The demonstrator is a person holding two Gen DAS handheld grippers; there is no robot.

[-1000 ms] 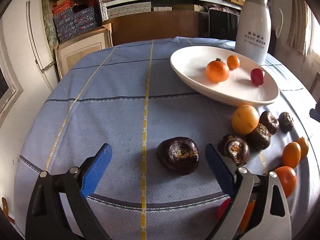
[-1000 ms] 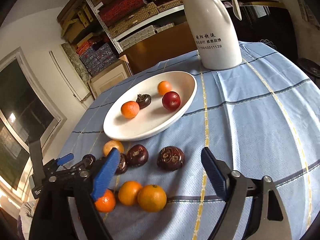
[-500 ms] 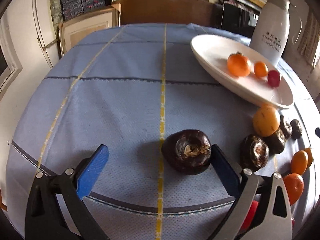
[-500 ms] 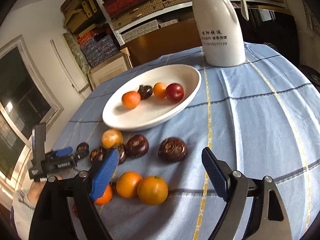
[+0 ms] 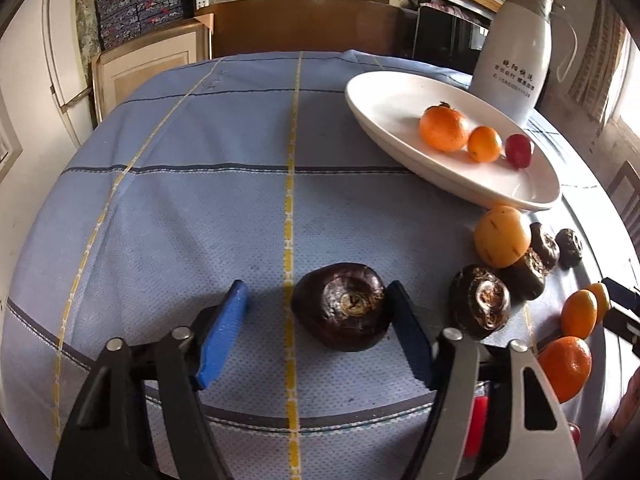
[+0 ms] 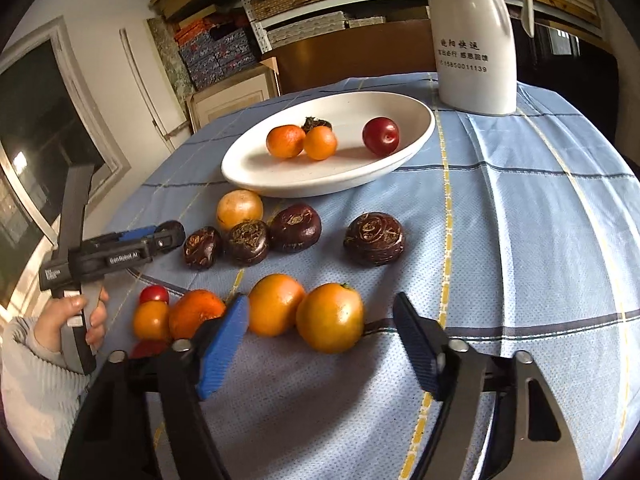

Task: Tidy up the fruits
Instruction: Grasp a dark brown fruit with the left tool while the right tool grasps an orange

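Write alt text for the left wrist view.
The open left gripper straddles a dark brown fruit on a blue checked tablecloth. To the right, a white dish holds three fruits, with more fruit loose below it.

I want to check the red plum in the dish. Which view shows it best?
The right wrist view: the red plum sits whole and unobstructed in the white dish. In the left wrist view it is smaller and partly hidden behind an orange fruit.
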